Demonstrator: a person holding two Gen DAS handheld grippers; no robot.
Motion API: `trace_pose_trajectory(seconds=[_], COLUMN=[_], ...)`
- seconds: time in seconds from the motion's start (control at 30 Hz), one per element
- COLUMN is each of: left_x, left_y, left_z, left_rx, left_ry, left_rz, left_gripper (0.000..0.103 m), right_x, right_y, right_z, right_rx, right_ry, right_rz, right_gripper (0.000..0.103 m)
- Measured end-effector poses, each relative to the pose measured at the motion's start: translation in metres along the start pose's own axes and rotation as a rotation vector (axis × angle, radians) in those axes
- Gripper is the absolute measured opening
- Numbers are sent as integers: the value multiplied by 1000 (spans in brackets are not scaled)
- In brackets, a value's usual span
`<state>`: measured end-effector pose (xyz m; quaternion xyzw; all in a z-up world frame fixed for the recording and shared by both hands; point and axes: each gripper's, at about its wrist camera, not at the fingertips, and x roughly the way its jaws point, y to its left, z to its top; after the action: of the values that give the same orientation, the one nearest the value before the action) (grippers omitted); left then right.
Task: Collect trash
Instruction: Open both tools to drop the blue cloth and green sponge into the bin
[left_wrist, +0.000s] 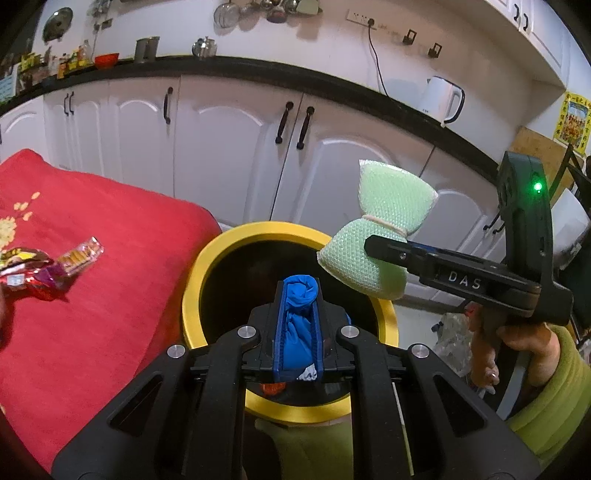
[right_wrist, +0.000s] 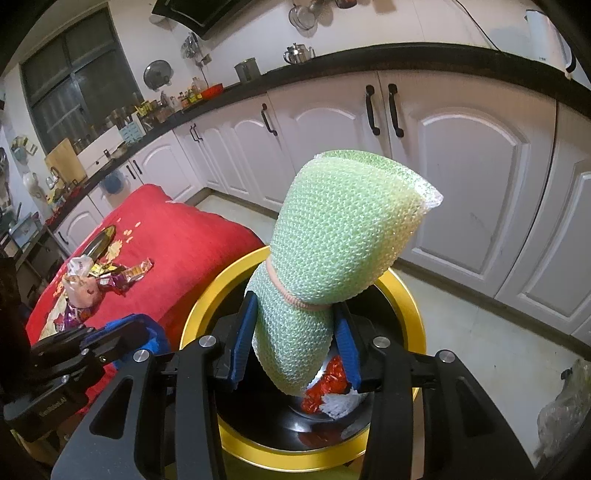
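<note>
Both tools hovered over the round yellow-rimmed trash bin (right_wrist: 402, 295): the left tool (left_wrist: 298, 291) clamped crumpled blue cloth (left_wrist: 298, 317), the right tool (right_wrist: 295, 343) green bubble-wrap bundle (right_wrist: 332, 251). Releasing seemed next; snack wrappers (right_wrist: 122, 275) remained at ten o'clock on the red-covered desk (right_wrist: 192, 236).

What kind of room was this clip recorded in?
Most likely a home kitchen: white cabinets run under a dark countertop, an electric kettle stands on it, and strainers hang on the wall.
</note>
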<state>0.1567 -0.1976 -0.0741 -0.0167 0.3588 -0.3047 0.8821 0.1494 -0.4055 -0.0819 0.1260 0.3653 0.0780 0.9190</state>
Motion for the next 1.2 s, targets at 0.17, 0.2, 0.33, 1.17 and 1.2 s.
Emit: trace_pose_trajectory(seconds=[0.17, 0.2, 0.33, 1.17, 1.2], left_x=[8, 9, 13, -29, -33], left_y=[3, 4, 6, 27, 28], left_z=[-5, -6, -7, 0, 0], left_rx=[-15, -16, -21, -114, -116], left_ry=[22, 26, 36, -74, -80], left_rz=[2, 3, 6, 149, 155], left_gripper=[8, 8, 9, 92, 92], right_x=[4, 5, 6, -12, -13], right_y=[-4, -4, -4, 2, 3], right_z=[-1, -1, -2, 6, 6], right_rx=[4, 2, -6, 6, 5], right_ry=[17, 20, 25, -50, -53], right_rz=[1, 2, 5, -5, -5], right_gripper=[41, 41, 41, 56, 56])
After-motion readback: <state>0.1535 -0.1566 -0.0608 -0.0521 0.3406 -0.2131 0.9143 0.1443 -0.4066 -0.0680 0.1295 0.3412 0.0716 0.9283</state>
